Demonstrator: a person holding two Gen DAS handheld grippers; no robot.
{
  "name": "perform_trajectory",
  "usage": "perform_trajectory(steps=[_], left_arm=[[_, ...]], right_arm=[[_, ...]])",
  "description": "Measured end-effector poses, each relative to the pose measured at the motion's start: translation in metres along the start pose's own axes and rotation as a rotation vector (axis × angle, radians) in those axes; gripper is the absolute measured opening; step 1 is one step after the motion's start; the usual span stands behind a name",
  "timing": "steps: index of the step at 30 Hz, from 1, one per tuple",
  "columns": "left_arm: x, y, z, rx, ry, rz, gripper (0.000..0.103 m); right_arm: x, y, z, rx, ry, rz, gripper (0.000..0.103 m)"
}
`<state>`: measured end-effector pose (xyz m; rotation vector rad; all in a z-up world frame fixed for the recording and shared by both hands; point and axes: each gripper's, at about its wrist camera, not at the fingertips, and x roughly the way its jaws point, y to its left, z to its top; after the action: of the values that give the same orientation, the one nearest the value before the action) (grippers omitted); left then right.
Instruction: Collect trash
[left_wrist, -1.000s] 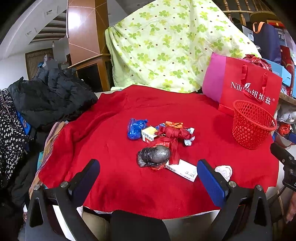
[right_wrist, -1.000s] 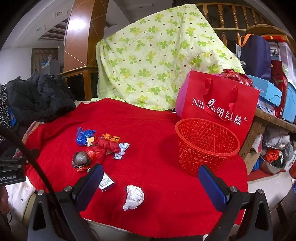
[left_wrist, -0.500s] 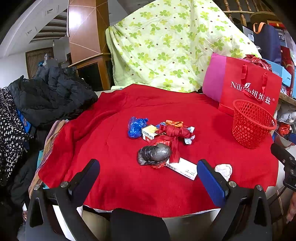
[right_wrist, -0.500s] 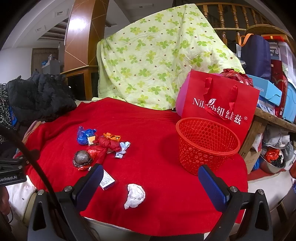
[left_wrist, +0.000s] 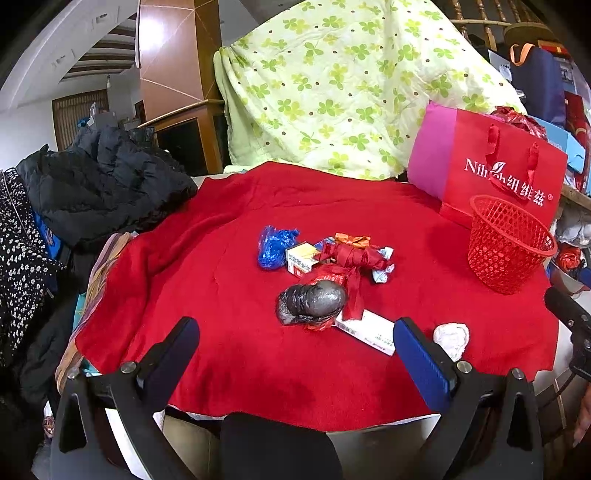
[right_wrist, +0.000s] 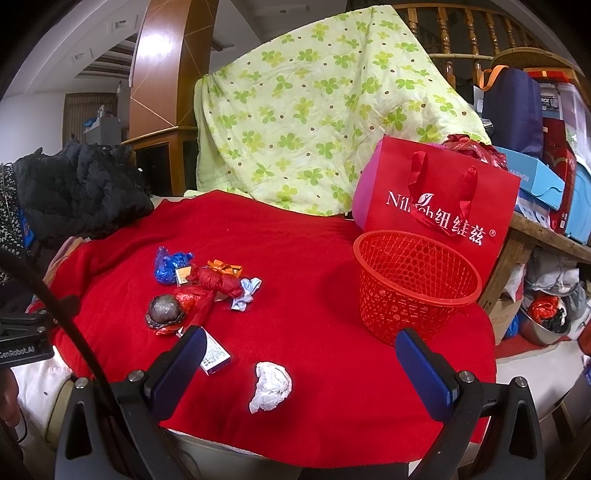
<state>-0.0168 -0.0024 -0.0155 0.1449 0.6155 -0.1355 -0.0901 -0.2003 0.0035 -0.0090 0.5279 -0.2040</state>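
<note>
Trash lies in a heap on the red cloth (left_wrist: 221, 295): a black crumpled bag (left_wrist: 312, 302), a blue wrapper (left_wrist: 273, 245), a red ribbon bundle (left_wrist: 354, 256), small boxes (left_wrist: 301, 256) and a flat white box (left_wrist: 365, 330). A white paper wad (right_wrist: 271, 384) lies near the front edge. A red mesh basket (right_wrist: 415, 280) stands at the right. My left gripper (left_wrist: 295, 347) is open, short of the black bag. My right gripper (right_wrist: 301, 354) is open, with the paper wad between its fingers' lines but ahead of them.
A red paper bag (right_wrist: 436, 199) stands behind the basket. A green patterned quilt (right_wrist: 314, 122) hangs at the back. Black coats (left_wrist: 99, 184) pile at the left. Boxes and clutter (right_wrist: 546, 184) sit at the right, beyond the table edge.
Both views have shifted only slightly; the right gripper has edged a little nearer the table. Nothing on the cloth has moved.
</note>
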Motion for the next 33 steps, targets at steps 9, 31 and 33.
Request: perform_trajectory(steps=[9,31,33], left_arm=[[0.051,0.024,-0.005,-0.026,0.058,0.026,0.103],[0.169,0.007,0.028,-0.095,0.212,-0.146,0.103],[0.177,0.003,0.028,-0.111,0.231,-0.158,0.103]], right_arm=[[0.037,-0.013,-0.017,0.072,0.105,0.112,0.103],[0.189,0.0,-0.079,0.201,0.494,0.308,0.064],[0.194,0.002,-0.083,0.201,0.514,0.312,0.06]])
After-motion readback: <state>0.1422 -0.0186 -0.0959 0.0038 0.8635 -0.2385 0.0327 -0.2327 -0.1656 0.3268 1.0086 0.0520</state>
